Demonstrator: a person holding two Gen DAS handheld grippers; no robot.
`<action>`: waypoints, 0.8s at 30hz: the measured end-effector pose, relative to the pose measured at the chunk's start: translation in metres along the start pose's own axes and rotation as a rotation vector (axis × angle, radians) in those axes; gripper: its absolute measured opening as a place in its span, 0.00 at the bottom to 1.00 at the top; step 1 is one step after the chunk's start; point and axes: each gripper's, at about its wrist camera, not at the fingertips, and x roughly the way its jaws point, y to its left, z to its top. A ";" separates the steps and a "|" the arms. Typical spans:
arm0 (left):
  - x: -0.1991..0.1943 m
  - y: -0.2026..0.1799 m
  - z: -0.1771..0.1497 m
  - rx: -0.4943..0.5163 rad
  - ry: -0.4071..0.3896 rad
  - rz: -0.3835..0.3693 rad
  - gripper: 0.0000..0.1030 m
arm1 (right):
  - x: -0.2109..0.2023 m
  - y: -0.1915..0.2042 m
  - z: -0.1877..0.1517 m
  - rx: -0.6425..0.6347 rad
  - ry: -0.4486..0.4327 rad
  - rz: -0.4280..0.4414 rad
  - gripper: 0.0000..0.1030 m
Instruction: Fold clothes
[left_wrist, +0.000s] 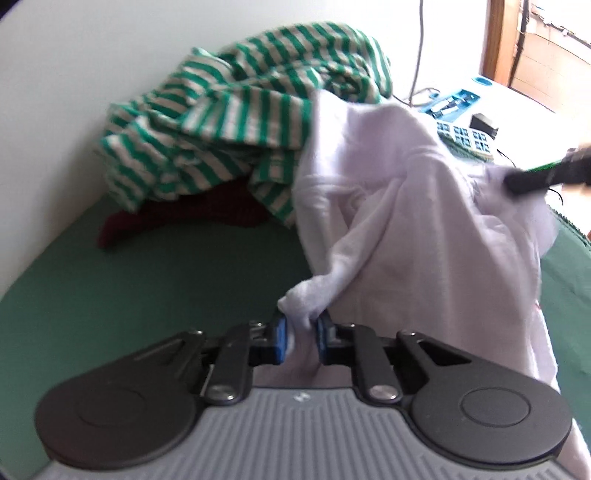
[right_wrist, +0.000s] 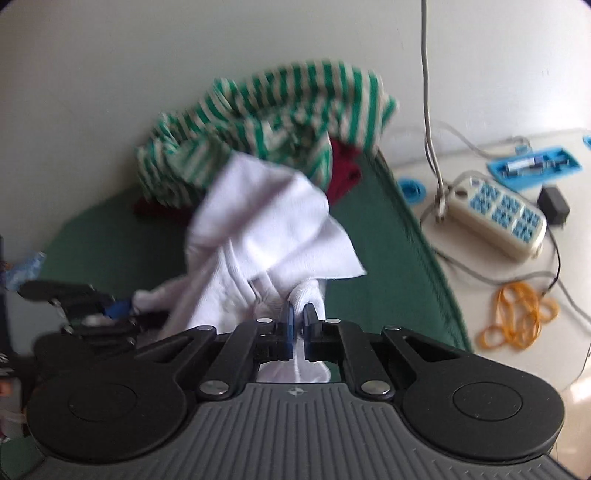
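Left wrist view: the left gripper (left_wrist: 301, 325) pinches a bunched corner of the white cotton garment (left_wrist: 406, 221) between its two blue-padded fingers; the cloth rises from there toward 1 o'clock. At 3 o'clock the right gripper (left_wrist: 517, 184) shows only as a dark blurred tip against the same garment. One crumpled green-and-white striped knit garment (left_wrist: 236, 110) lies at 11 o'clock, over one dark red cloth (left_wrist: 177, 218), all on the green mat (left_wrist: 129, 288). No writing is legible.

Right wrist view: the right gripper (right_wrist: 298, 314), its jaws nearly together, clamps a fold of the white garment (right_wrist: 266, 229), which spreads toward 12 o'clock. The left gripper (right_wrist: 122, 308) sits at 9 o'clock, gripping another corner. The striped garment (right_wrist: 266, 122) and red cloth (right_wrist: 343, 173) lie beyond. At 3 o'clock, off the mat (right_wrist: 388, 240), lie one cream power strip with blue sockets (right_wrist: 498, 218), one black adapter (right_wrist: 554, 208), one blue tray (right_wrist: 535, 168) and a cluster of yellow rubber bands (right_wrist: 517, 314), too tangled to count.
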 end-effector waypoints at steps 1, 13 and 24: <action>-0.009 0.002 -0.001 -0.002 -0.006 0.032 0.15 | -0.014 0.006 0.003 -0.025 -0.030 0.001 0.05; -0.144 0.059 -0.043 -0.132 -0.119 0.210 0.13 | -0.160 0.089 0.009 -0.141 -0.331 0.086 0.05; -0.307 0.123 -0.126 -0.177 -0.262 0.355 0.13 | -0.267 0.183 -0.028 -0.170 -0.567 0.130 0.05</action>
